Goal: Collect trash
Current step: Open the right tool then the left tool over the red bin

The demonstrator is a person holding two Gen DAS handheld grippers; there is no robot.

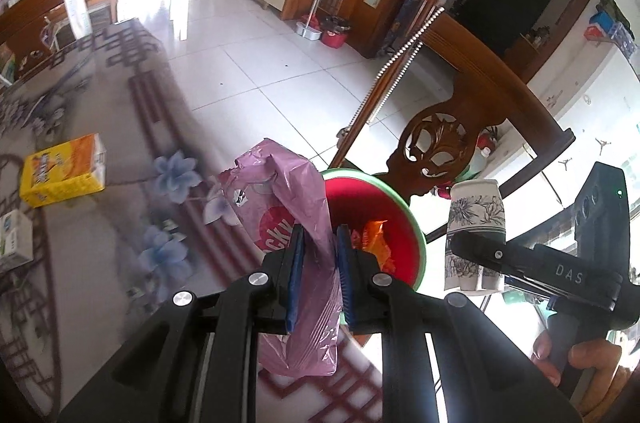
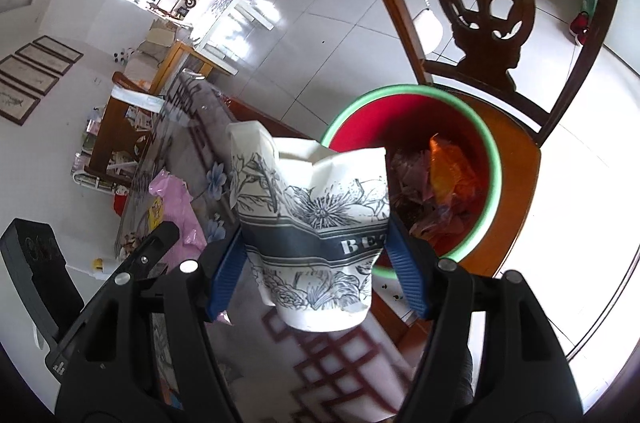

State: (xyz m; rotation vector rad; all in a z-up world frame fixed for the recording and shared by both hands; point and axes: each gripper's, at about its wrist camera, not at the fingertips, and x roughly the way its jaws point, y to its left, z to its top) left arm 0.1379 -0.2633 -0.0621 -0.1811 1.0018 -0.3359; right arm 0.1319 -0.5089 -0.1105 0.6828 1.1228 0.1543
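My left gripper [image 1: 320,243] is shut on a crumpled pink plastic bag [image 1: 280,207], held just above the table edge beside the red bin [image 1: 384,199]. My right gripper [image 2: 316,243] is shut on a crushed white paper cup with a dark floral print [image 2: 316,207], held in the air just short of the bin's green rim [image 2: 400,91]. The bin stands on a wooden chair seat [image 2: 516,183] and holds orange and pinkish wrappers [image 2: 448,167]. The cup [image 1: 476,223] and the right gripper [image 1: 480,251] also show in the left wrist view. The pink bag [image 2: 176,203] shows in the right wrist view.
A yellow box [image 1: 64,171] and a white carton [image 1: 14,243] lie on the flower-patterned table [image 1: 120,95] at the left. The carved chair back [image 1: 440,139] rises behind the bin. White tiled floor [image 1: 248,63] lies beyond the table.
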